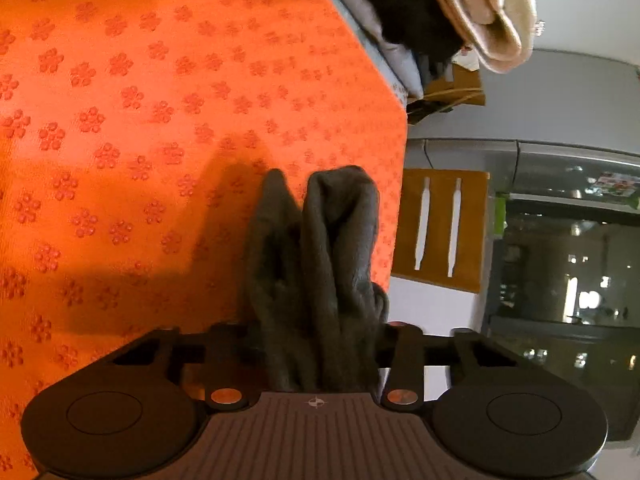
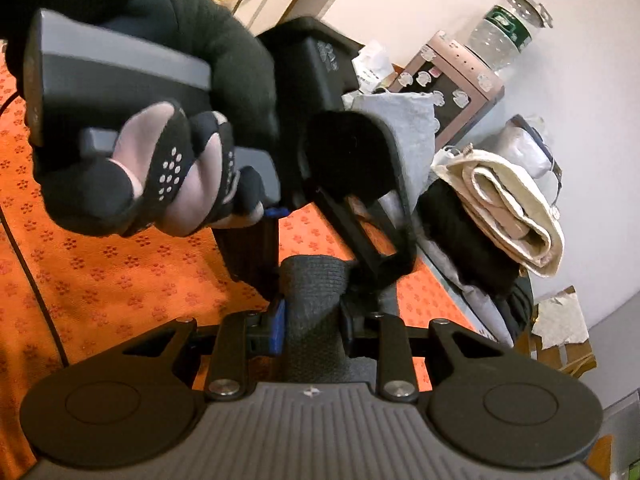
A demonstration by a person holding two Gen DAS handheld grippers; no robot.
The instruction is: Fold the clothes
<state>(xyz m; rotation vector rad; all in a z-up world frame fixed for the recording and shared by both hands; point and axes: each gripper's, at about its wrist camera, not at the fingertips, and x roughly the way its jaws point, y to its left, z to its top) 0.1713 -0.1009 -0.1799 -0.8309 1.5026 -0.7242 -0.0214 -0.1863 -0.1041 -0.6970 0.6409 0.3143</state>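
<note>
The left claw pinches a grey sock, its long axis pointing straight ahead over the orange mat. The right claw clamps the same sock; only its camera shows the gloved hand holding the left claw.

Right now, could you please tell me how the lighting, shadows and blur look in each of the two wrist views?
Left wrist view: warm light saturates the orange mat; a dark shadow lies on it left of the grey garment; the folded clothes pile is blurred; fisheye bends the edges. Right wrist view: the gloved hand and the left gripper loom large and soft; the folded cream towel is sharper.
</note>
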